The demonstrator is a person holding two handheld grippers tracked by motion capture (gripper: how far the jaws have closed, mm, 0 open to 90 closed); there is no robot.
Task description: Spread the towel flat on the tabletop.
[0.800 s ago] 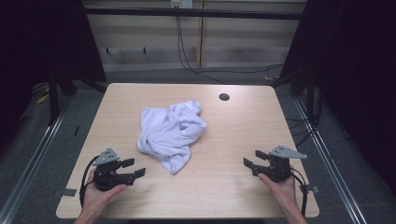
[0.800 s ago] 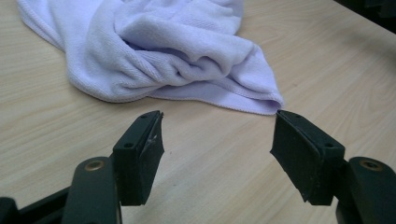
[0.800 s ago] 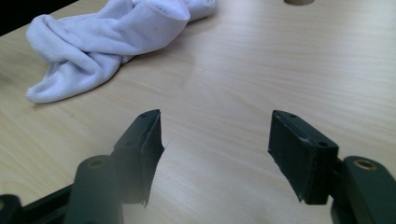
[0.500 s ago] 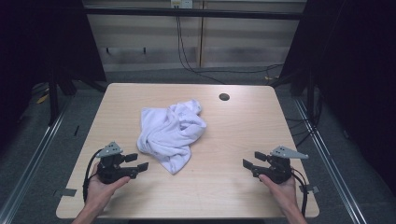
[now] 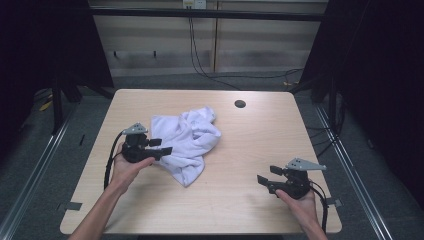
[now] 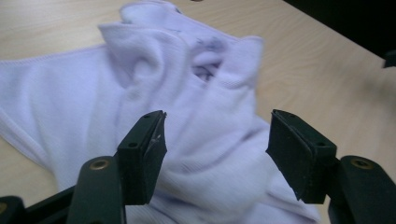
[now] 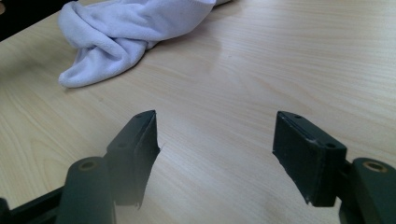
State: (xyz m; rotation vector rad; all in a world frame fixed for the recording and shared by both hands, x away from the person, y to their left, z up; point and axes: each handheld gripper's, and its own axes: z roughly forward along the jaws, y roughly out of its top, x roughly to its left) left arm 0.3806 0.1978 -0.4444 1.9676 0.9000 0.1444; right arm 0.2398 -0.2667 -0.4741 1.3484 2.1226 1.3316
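From the high view, your left tongs (image 5: 161, 146) sit at the left edge of the white cloth (image 5: 187, 140), their tips over its near-left part, jaws spread. The cloth lies crumpled on the tabletop (image 5: 260, 135), a little left of centre, with one corner trailing toward you. Your right tongs (image 5: 265, 176) are low over the near-right part of the tabletop, well apart from the cloth, jaws spread and pointing left. A small dark hole (image 5: 240, 104) marks the tabletop toward the far edge, right of the cloth. Your left hand (image 5: 127, 167) and right hand (image 5: 300, 202) grip the handles from below.

In the left gripper view, your left tongs (image 6: 215, 154) are spread wide with the cloth (image 6: 187, 93) bunched right in front of and between the jaws; nothing is pinched, and whether the pads touch the fabric cannot be told.

In the right gripper view, your right tongs (image 7: 215, 158) are spread over bare tabletop (image 7: 289, 70), pinching nothing. The cloth (image 7: 126, 28) lies farther off at upper left, one rolled corner pointing toward the tongs.
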